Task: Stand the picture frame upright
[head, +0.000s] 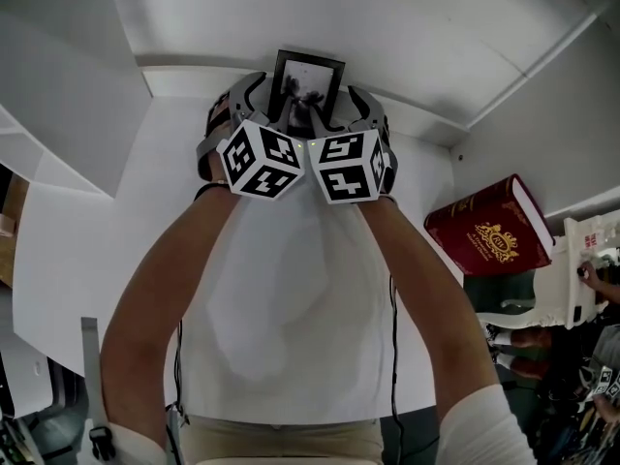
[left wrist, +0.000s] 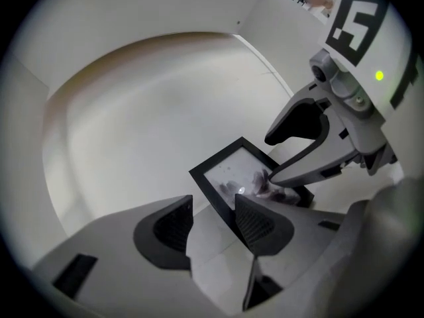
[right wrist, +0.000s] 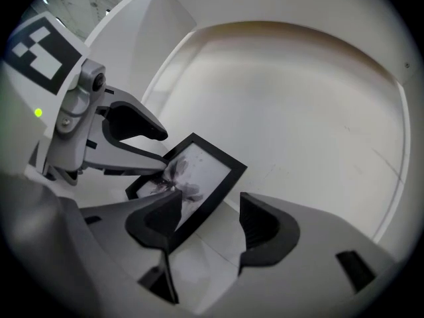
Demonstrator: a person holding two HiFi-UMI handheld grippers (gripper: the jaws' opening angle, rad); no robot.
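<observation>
We judged the picture frame, which stood at the far edge of the white tabletop close to the wall, to be light, stiff and fragile across its front, and best gripped by its black side rails. The left gripper and right gripper flanked it with jaws spread, pinching nothing. Nothing crowded it, and a red book lay well apart to the right.

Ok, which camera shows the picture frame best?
The right gripper view: the picture frame shows most completely. In the left gripper view the right gripper covers part; in the head view it and the left gripper hide the lower edge.
</observation>
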